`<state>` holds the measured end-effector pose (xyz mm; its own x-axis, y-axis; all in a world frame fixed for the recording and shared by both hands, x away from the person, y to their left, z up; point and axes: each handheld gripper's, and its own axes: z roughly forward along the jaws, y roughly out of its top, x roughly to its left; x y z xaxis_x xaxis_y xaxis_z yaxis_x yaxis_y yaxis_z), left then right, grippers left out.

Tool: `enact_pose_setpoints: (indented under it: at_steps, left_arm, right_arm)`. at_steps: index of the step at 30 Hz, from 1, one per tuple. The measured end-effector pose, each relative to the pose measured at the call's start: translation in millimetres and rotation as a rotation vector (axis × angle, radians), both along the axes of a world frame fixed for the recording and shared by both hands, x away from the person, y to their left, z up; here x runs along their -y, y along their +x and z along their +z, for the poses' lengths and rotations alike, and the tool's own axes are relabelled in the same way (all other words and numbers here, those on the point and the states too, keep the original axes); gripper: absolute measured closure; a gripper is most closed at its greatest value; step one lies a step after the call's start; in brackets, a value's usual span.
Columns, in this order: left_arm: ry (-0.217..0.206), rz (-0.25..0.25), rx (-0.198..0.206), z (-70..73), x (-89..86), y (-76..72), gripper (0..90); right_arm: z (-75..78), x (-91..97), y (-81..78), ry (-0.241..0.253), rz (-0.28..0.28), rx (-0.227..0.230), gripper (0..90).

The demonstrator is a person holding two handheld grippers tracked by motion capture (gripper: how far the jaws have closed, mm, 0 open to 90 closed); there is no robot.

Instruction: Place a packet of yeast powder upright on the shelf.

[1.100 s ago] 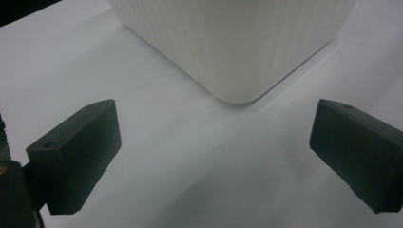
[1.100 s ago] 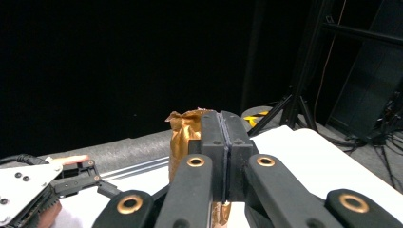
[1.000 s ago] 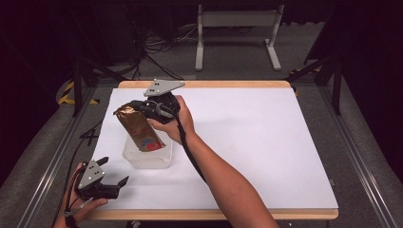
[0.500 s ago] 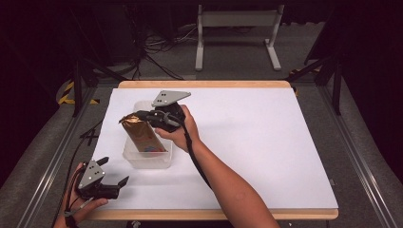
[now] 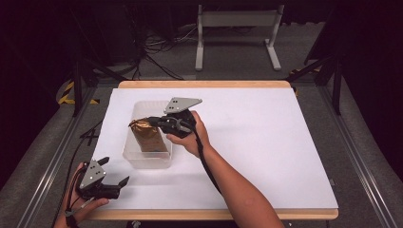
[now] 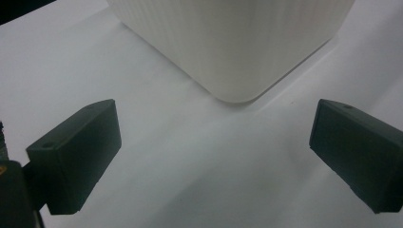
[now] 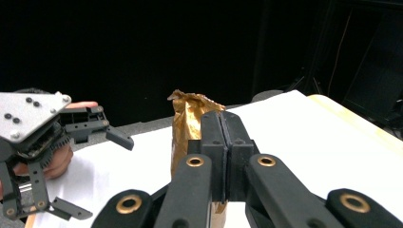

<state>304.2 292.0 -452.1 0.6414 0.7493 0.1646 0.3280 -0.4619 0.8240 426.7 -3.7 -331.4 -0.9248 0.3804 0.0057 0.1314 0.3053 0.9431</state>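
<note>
One gold bag (image 5: 145,135) in R claw (image 5: 142,122), over tub (image 5: 147,159).

A white-topped table (image 5: 266,142) with a wooden edge carries a clear plastic tub (image 5: 135,159) toward its left side, and the left hand-held gripper (image 5: 107,183) rests near its front-left corner.

Shiny gold-brown bag (image 5: 147,135), clear whitish ribbed tub (image 5: 135,159), plain white table (image 5: 266,142) with a light wood edge. Both grippers (image 5: 145,122) (image 5: 116,172) are black with grey plates, brass-coloured rivets.
</note>
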Motion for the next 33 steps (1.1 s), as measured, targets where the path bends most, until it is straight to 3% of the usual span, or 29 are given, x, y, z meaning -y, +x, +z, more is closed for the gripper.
enact_pose_setpoints:
  at_steps: [9, 25, 33]
  left_arm:
    - [0.007, -0.004, -0.005, -0.3, 1.5, 0.5, 4.0]
    - [0.008, -0.004, -0.008, -0.7, 2.2, 0.6, 4.0]
    - [0.008, -0.002, -0.010, -0.6, 1.8, 0.7, 4.0]
  right_arm:
    - [-7.7, 12.0, -1.0, -0.003, -0.011, -0.001, 89.1]
    - [-8.9, 15.6, -3.6, -0.019, -0.022, 0.022, 88.6]
    - [-7.3, 13.3, -6.0, -0.042, -0.017, 0.049, 80.3]
